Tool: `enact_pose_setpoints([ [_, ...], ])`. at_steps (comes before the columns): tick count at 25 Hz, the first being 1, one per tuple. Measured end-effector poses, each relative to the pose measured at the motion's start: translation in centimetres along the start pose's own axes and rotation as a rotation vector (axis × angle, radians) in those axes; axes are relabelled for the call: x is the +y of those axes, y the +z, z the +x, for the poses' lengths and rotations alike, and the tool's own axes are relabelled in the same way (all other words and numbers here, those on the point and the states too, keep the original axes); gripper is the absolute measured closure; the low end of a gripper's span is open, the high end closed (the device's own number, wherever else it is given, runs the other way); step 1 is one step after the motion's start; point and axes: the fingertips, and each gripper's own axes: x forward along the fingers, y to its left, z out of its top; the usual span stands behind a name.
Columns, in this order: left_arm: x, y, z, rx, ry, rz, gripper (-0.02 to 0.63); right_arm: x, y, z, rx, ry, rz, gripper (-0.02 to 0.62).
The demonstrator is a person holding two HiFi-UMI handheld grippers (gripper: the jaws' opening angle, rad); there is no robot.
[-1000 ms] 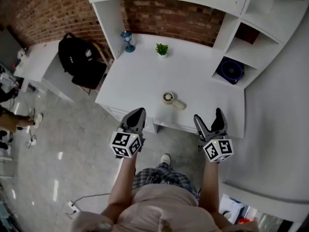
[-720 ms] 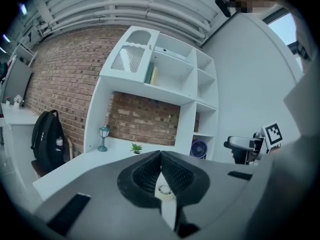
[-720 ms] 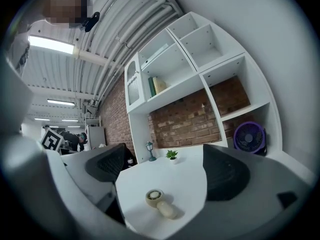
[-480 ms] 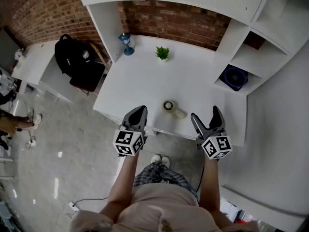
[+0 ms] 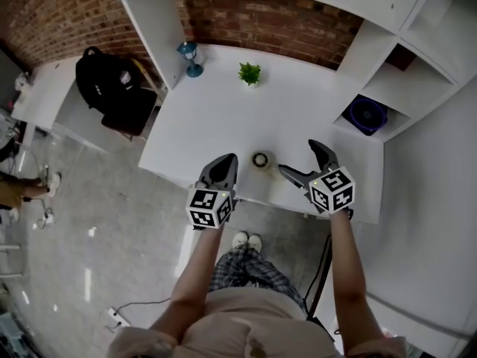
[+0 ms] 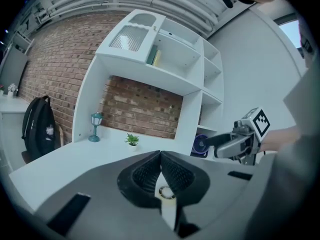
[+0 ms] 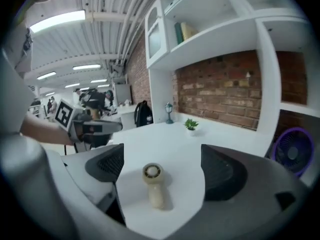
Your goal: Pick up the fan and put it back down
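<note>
White desk, handheld fan, potted plant, blue lantern

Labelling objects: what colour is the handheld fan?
The fan is cream; right gripper view shows it best.

the left tongs hide most of the fan; only its round head shows.

Head view: steeply down over desk. Gripper views: low at desk edge, toward brick wall. All share fan.
</note>
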Motion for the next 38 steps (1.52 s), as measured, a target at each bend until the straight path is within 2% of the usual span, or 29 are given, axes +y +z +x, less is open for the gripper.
enact_pose_setpoints([
  [3,0.5,-0.7,1.1,0.017,0.018,-0.015,0.578,1.1,-2.8,2.9,0.204,0.108,-0.121,0.109],
  [6,1.2,-1.5,1.8,0.031,0.033,-0.031,0.578,2.2,-6.5,5.1,0.362,0.194,-0.212,0.109],
  [9,1.7,-2.1,2.1,0.039,0.039,-0.046,0.578,2.8,-10.4,6.9,0.484,0.252,-0.238,0.109],
  [12,1.9,-2.6,2.1,0.049,0.041,-0.055,0.578,2.7,-13.2,8.2,0.56,0.271,-0.231,0.11],
  [16,2.0,-3.4,2.1,0.062,0.047,-0.065,0.578,2.8,-15.3,9.5,0.618,0.285,-0.224,0.127],
  [21,2.2,-4.1,2.1,0.072,0.054,-0.073,0.578,2.5,-16.9,10.7,0.681,0.277,-0.251,0.215],
  [25,2.5,-4.3,2.1,0.075,0.06,-0.077,0.578,2.2,-17.9,10.5,0.739,0.257,-0.237,0.253],
  [27,2.8,-4.5,2.1,0.077,0.064,-0.079,0.578,2.4,-17.7,10.7,0.727,0.262,-0.228,0.262],
  [32,3.0,-4.6,2.2,0.082,0.063,-0.081,0.578,2.9,-17.1,10.9,0.686,0.255,-0.212,0.329],
  [33,3.1,-4.7,2.2,0.083,0.063,-0.082,0.578,2.9,-16.8,11.0,0.669,0.249,-0.211,0.367],
  [34,3.1,-4.7,2.2,0.084,0.063,-0.082,0.578,2.8,-16.7,11.1,0.66,0.245,-0.21,0.38],
  [38,3.0,-4.8,2.3,0.086,0.061,-0.079,0.578,2.9,-16.8,10.9,0.652,0.242,-0.211,0.387],
])
